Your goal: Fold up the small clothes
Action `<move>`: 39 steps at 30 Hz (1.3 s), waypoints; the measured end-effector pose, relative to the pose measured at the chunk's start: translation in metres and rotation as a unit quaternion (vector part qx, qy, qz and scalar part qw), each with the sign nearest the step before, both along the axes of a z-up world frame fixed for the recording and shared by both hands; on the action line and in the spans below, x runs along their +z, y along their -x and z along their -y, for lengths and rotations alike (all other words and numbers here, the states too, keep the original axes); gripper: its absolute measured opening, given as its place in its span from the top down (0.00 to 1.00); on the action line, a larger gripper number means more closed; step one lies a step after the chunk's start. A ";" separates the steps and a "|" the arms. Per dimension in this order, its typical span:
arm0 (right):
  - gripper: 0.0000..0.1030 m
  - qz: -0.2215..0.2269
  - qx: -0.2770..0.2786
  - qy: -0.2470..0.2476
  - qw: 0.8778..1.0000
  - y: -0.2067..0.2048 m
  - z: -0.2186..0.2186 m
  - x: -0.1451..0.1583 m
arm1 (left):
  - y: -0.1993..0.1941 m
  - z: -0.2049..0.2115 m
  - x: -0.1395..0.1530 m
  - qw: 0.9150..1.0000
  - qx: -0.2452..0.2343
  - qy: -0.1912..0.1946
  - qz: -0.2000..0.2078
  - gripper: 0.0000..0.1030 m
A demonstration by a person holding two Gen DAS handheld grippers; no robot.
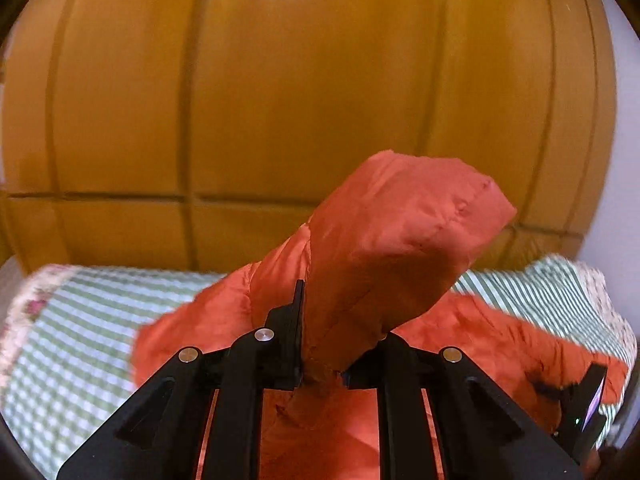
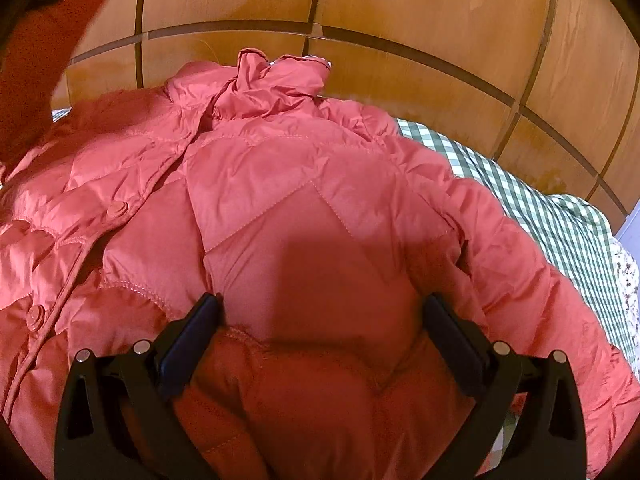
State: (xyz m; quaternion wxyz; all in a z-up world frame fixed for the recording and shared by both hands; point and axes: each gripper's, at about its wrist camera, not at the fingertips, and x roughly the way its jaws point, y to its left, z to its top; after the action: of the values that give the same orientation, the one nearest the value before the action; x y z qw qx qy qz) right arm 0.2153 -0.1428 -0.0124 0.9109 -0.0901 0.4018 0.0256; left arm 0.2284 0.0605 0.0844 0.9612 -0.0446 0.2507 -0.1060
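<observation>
The small red quilted puffer jacket (image 2: 304, 184) is lying spread on the green-and-white checked bedcover (image 2: 560, 216), in front of the orange wooden headboard (image 1: 280, 80). The left gripper (image 1: 340, 344) is pinching a sleeve (image 1: 400, 232) of it and holding it up off the bed. The right gripper (image 2: 320, 320) is resting open, its fingers straddling the jacket's lower front panel.

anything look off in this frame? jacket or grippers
Nothing damaged or spilled. The red puffer jacket lies front up on the checked bedspread, collar crumpled. The left gripper is shut on a sleeve, lifted clear of the bed. The right gripper is open over the jacket's lower front.
</observation>
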 end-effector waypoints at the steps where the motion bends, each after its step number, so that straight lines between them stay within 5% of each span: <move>1: 0.02 0.000 0.000 -0.002 1.000 0.000 0.001 0.000 | -0.004 0.010 -0.009 1.000 -0.010 0.001 -0.007 0.88; 9: 0.02 -0.003 -0.001 -0.005 1.000 -0.001 0.000 0.000 | -0.028 0.107 -0.093 0.990 -0.080 -0.098 -0.062 0.88; 12: 0.02 -0.002 -0.002 -0.006 1.000 -0.001 0.001 -0.001 | -0.030 0.113 -0.127 0.986 -0.081 -0.114 -0.096 0.60; 14: 0.02 -0.002 -0.002 -0.008 1.000 -0.001 0.001 -0.001 | -0.020 0.110 -0.129 0.985 -0.081 -0.114 -0.099 0.15; 20: 0.02 -0.004 -0.003 -0.011 1.000 -0.002 0.001 -0.001 | 0.036 0.090 -0.096 0.992 -0.095 -0.083 -0.012 0.09; 24: 0.02 -0.003 -0.002 -0.009 1.000 -0.003 0.002 -0.001 | 0.058 0.059 -0.085 0.996 -0.042 -0.072 0.029 0.09; 29: 0.02 -0.001 -0.002 -0.002 1.000 -0.002 0.001 -0.002 | 0.044 0.001 -0.118 0.997 0.048 -0.047 -0.031 0.09; 32: 0.02 -0.002 0.002 -0.001 1.000 0.002 0.001 -0.002 | 0.039 -0.033 -0.131 0.994 0.082 0.008 -0.068 0.13; 35: 0.02 0.000 0.004 -0.003 1.000 0.005 0.003 -0.001 | 0.039 -0.054 -0.138 0.990 0.095 0.053 -0.084 0.13; 39: 0.02 -0.009 0.018 -0.051 0.999 0.006 0.018 0.006 | 0.043 -0.063 -0.141 0.988 0.093 0.067 -0.098 0.13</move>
State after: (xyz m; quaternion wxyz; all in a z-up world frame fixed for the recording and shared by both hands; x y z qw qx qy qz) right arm 0.2092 -0.1611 -0.0065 0.9100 -0.0510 0.4066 0.0635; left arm 0.1853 0.1231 -0.0569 0.9324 -0.1424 0.3310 -0.0274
